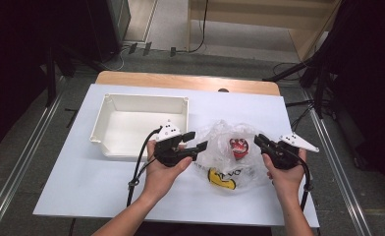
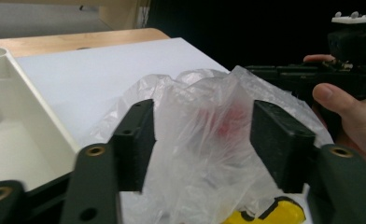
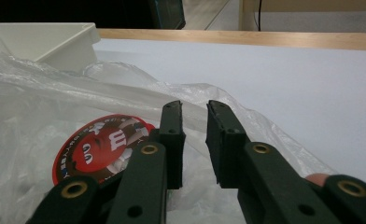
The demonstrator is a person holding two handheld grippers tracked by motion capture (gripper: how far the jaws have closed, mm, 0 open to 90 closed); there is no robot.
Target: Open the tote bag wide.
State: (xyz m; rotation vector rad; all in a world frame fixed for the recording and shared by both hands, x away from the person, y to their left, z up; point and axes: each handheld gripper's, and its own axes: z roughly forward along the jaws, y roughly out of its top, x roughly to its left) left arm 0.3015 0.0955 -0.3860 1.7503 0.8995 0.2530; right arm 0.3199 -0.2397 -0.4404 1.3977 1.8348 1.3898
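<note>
The left gripper (image 1: 198, 139) is hovering at the near-left edge of the clear plastic bag (image 1: 227, 147), its jaws standing well apart with a loose fold of film rising between them, not pinched as far as the soft view allows. The right gripper (image 1: 257, 139) is sitting at the bag's right edge, jaws parted only a little, nothing clamped; the film is lying just under its tips.

The bag is resting on the white table (image 1: 82, 177) beside the white bin (image 1: 140, 123), holding a red candy tub (image 1: 238, 146) and a yellow item (image 1: 222, 178). To do this well, each gripper should be taking a single layer at the mouth, pulling gently apart so the thin film is not tearing.
</note>
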